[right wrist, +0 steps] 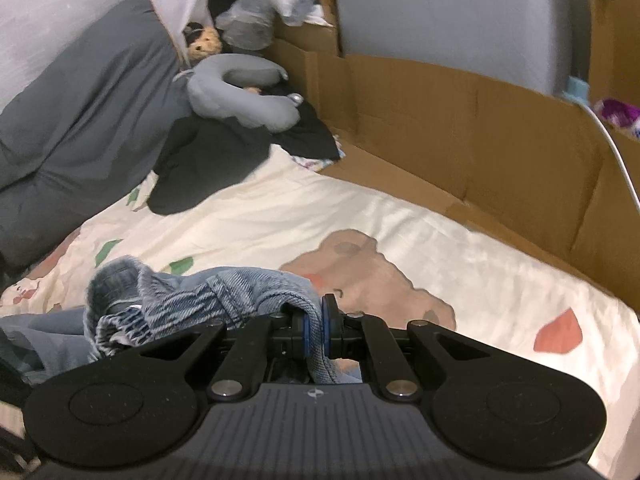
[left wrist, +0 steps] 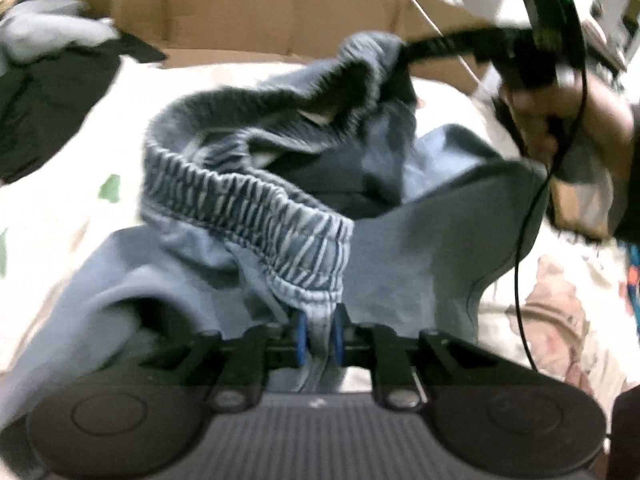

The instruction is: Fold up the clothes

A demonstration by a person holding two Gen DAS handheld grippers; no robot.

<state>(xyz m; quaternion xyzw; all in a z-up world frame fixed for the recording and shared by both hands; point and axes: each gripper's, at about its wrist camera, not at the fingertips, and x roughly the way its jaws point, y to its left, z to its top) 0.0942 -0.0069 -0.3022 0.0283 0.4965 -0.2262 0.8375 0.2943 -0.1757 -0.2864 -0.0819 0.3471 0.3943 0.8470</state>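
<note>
I have the blue shorts held at two spots on the stretchy waistband. My left tongs are nearly closed, and a bunch of the waistband is pinched between the blue pads. My right tongs are squeezed tight on another bit of the same band. In the left view the right tongs are higher up and farther away, so the band hangs between them like a loop.

I think I hold it this way so the shorts open up and hang flat. Then I can lay them down smooth and fold them. The rest of the shorts droops down onto the bed sheet, the cream one with a bear picture.

Brown cardboard boxes stand along the far edge of the bed. I can see a purple fluffy thing in one of them, but I cannot tell what else is inside. A black cloth and a gray neck pillow lie well apart from the shorts, near the big gray pillow.
</note>
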